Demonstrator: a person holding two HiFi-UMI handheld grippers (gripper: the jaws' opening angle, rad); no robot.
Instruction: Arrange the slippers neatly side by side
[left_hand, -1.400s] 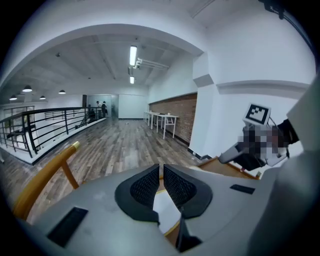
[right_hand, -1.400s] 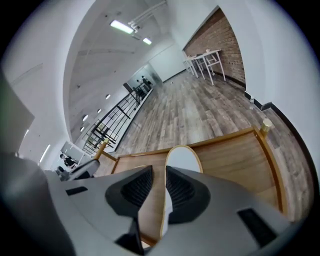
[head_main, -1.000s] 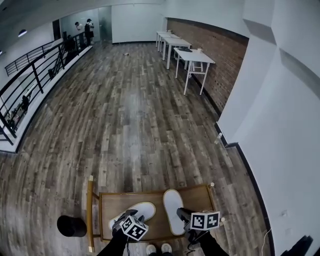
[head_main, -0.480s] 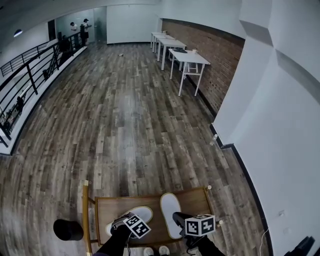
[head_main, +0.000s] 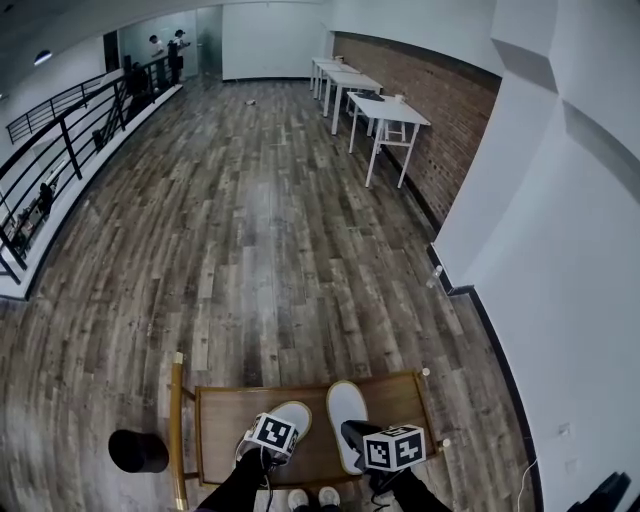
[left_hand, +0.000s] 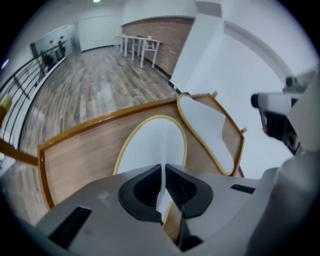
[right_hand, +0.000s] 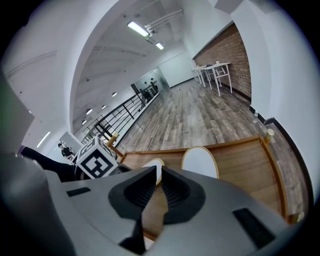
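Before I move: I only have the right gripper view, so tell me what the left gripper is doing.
Observer: The left gripper has just closed, and its jaws pinch the edge of the left slipper.
Operator: Give me that slipper's angle.
Observer: In the head view it lies slanted, with its toe leaning toward the right slipper. The two are not parallel.
Operator: Report anything beside the tray.
Observer: A black round thing sits on the floor to the left of the tray.
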